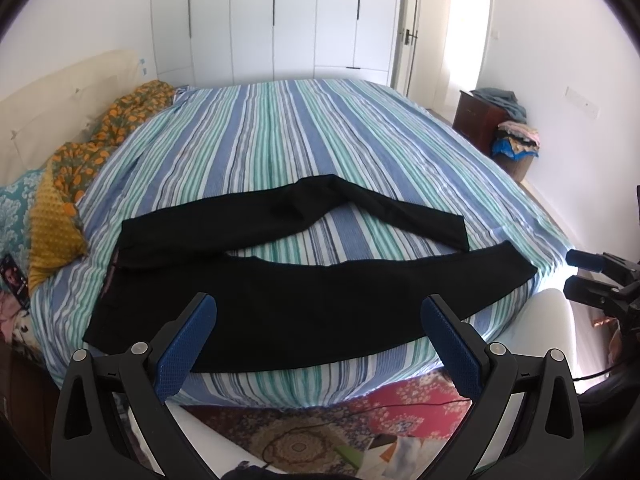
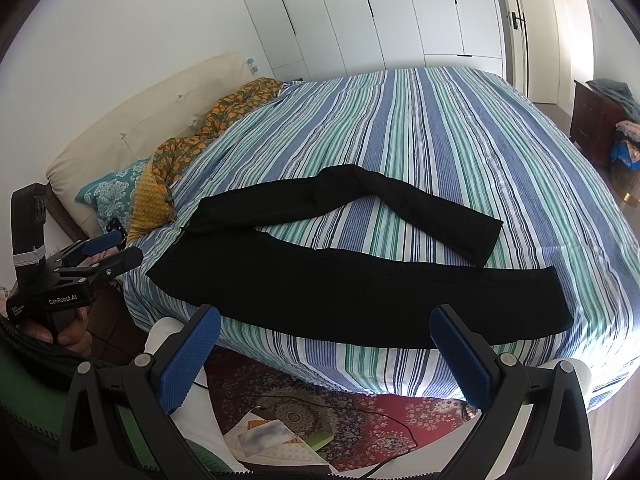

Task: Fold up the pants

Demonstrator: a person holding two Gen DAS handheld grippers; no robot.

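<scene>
1. Left gripper (image 1: pixel 318 312), black frame with blue textured pads: jaws spread wide, holding nothing, poised off the bed's near edge above the near trouser leg.
2. Right gripper (image 2: pixel 324 324), same build: jaws likewise wide apart and empty, further right along that edge.
3. Black fabric pants (image 1: pixel 304 304): lying flat on the blue, green and white striped bedsheet (image 1: pixel 280 132), waistband to the left, cuffs to the right. The near leg runs straight along the bed edge; the far leg arches away, leaving a wedge of sheet between them.
4. Risks, as judgement: pinching sheet together with trouser cloth would drag the bedding; the arched far leg may fold askew unless straightened; the near leg could slip off the edge.
5. Room: open sheet beyond the pants; orange patterned quilt (image 1: pixel 100 136) crowds the far left.
</scene>
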